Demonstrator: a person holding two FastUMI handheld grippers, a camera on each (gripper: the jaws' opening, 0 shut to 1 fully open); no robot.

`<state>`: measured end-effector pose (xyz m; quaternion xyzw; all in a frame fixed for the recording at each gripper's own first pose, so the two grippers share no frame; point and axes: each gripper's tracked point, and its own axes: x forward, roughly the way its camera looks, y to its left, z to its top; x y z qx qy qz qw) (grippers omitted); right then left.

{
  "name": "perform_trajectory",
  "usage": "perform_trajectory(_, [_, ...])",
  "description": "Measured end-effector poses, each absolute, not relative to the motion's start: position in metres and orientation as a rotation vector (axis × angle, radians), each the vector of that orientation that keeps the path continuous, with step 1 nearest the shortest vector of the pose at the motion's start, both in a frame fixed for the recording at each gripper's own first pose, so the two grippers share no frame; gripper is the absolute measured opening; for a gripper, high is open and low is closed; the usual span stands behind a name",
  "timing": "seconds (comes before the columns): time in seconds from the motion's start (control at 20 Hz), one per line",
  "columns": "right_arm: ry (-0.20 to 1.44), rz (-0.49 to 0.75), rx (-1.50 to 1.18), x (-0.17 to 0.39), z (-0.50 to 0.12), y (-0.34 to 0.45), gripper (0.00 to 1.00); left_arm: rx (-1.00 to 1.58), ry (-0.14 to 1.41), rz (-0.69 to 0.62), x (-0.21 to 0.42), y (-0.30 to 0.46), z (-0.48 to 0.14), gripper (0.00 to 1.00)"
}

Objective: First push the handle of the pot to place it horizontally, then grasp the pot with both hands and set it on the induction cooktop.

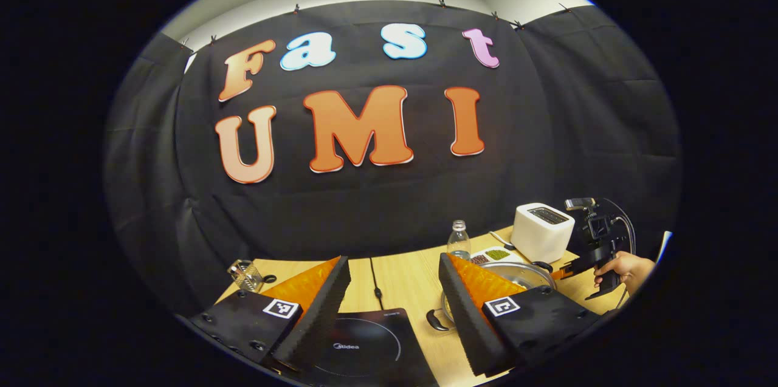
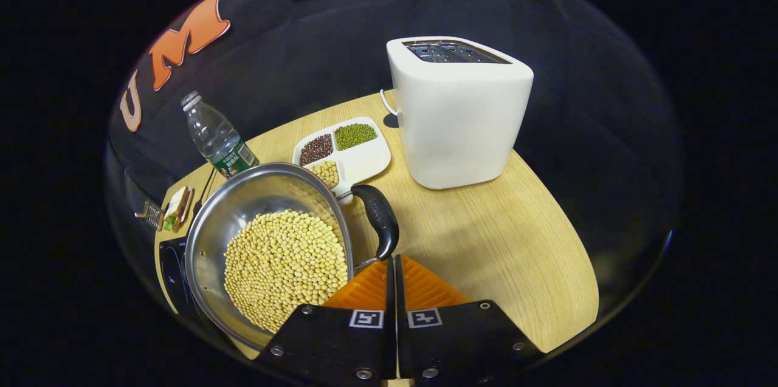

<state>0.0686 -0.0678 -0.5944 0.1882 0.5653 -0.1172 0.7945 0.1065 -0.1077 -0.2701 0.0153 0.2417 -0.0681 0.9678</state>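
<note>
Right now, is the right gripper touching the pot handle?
Touching, it seems. In the right gripper view the closed right gripper has its fingertips against the lower end of the pot handle, with no gap visible.

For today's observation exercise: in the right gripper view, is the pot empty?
No, the pot holds a bed of pale yellow soybeans covering its bottom.

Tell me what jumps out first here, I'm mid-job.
The steel pot, heaped with pale beans, sits just ahead of the closed right gripper, whose tips meet at the pot's black handle. Behind it a white toaster stands on the wooden table. The left gripper hangs open above the induction cooktop.
</note>
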Motion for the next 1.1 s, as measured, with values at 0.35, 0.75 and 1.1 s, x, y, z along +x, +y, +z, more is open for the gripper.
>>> perform_trajectory(0.35, [1.158,-0.218,0.34,0.074,-0.549,-0.091,0.01,-0.021,0.714,-0.225,0.112,-0.151,-0.358,0.96])
perform_trajectory(0.75, [1.159,-0.146,0.287,0.09,-0.553,-0.072,0.6,-0.117,1.036,-0.209,0.115,-0.175,-0.459,0.96])
perform_trajectory(1.1, [1.173,-0.125,0.177,0.102,-0.576,-0.062,0.89,-0.116,1.203,-0.146,0.101,-0.179,-0.518,0.97])
